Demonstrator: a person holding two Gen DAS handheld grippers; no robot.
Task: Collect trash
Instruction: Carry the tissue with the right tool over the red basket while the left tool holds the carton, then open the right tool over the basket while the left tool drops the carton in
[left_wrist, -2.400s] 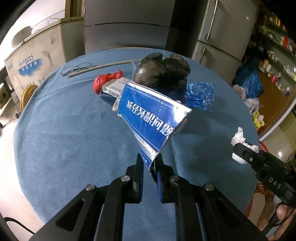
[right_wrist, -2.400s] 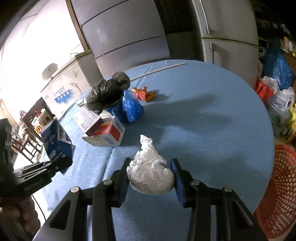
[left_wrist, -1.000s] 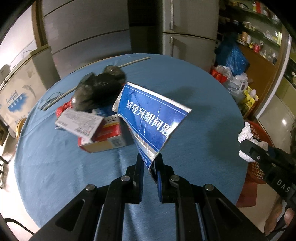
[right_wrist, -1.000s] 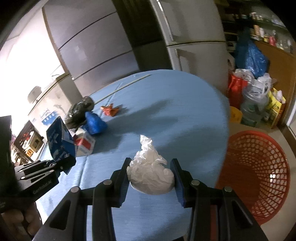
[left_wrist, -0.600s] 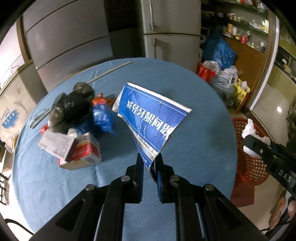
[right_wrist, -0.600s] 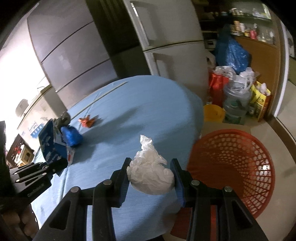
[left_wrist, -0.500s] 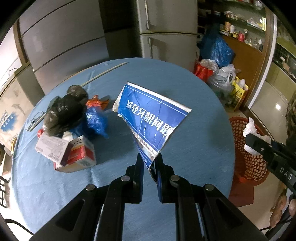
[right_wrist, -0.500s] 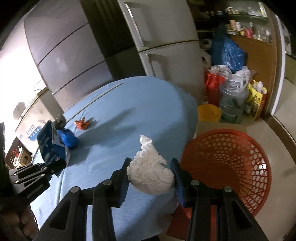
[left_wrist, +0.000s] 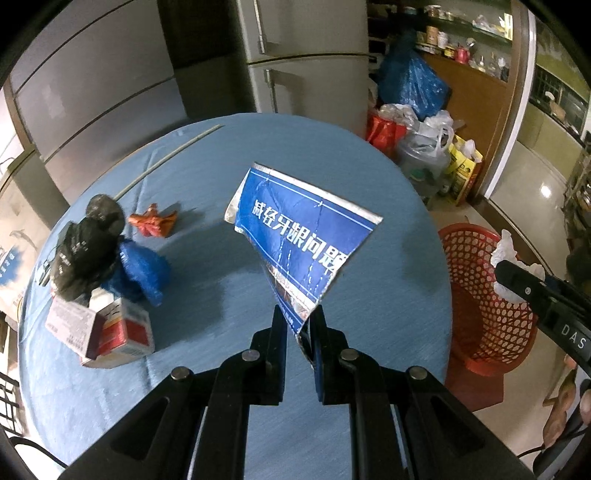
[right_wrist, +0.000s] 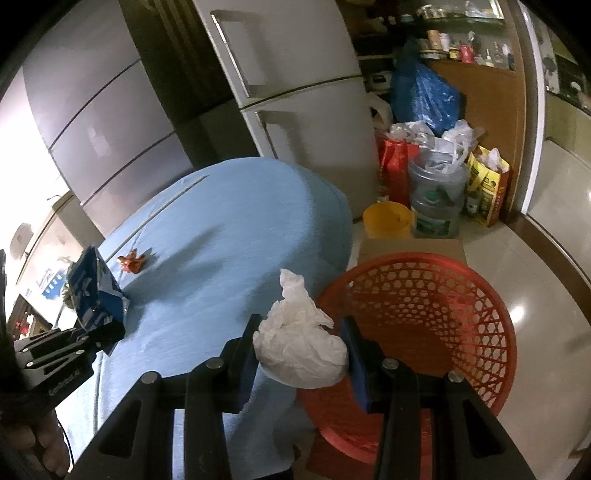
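The left tool (left_wrist: 298, 325) is pressed together on the lower corner of a blue torn carton piece (left_wrist: 301, 243), held above the desk (left_wrist: 388, 221) near its right edge. The right tool (right_wrist: 301, 350) pinches a white crumpled tissue (right_wrist: 301, 347) at the desk's right edge, over the rim of the red basket (right_wrist: 443, 306) on the floor. A black bag (left_wrist: 85, 247), a blue bag (left_wrist: 146, 271), a red box (left_wrist: 122, 332) and an orange wrapper (left_wrist: 153, 223) lie clustered near the desk's left edge.

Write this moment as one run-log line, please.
left gripper: shut on blue wrapper | right gripper: shut on white wad | red basket: beside table
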